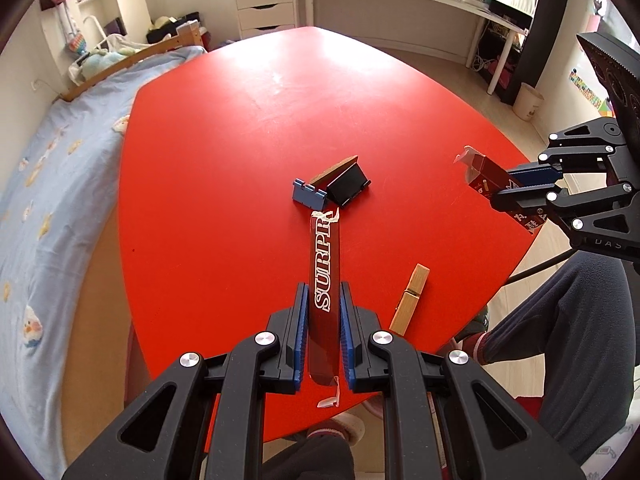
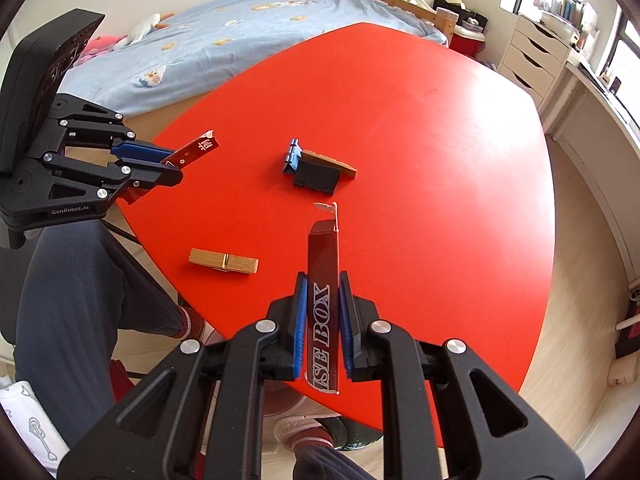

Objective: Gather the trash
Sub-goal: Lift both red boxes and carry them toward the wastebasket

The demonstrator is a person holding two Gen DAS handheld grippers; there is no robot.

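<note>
Both grippers already hold trash, lifted above the red worktop (image 1: 240, 120). The left gripper (image 1: 324, 312) has its fingers (image 1: 301, 320) clamped on a flattened red carton piece (image 1: 325, 264) printed "SURPR", which sticks out ahead past the fingertips. The right gripper (image 2: 323, 312) grips the second piece (image 2: 322, 264), printed "SE BOX", the same way.

So the pick-up step looks done for these two; the carry and drop come next. A bin (image 1: 528, 101) stands on the floor far ahead and right of the left fingers.

Just beyond both cartons lies a small stand (image 1: 332, 190), with a wooden peg (image 1: 410, 300) beside the left fingers; whether either counts as trash I cannot tell
</note>
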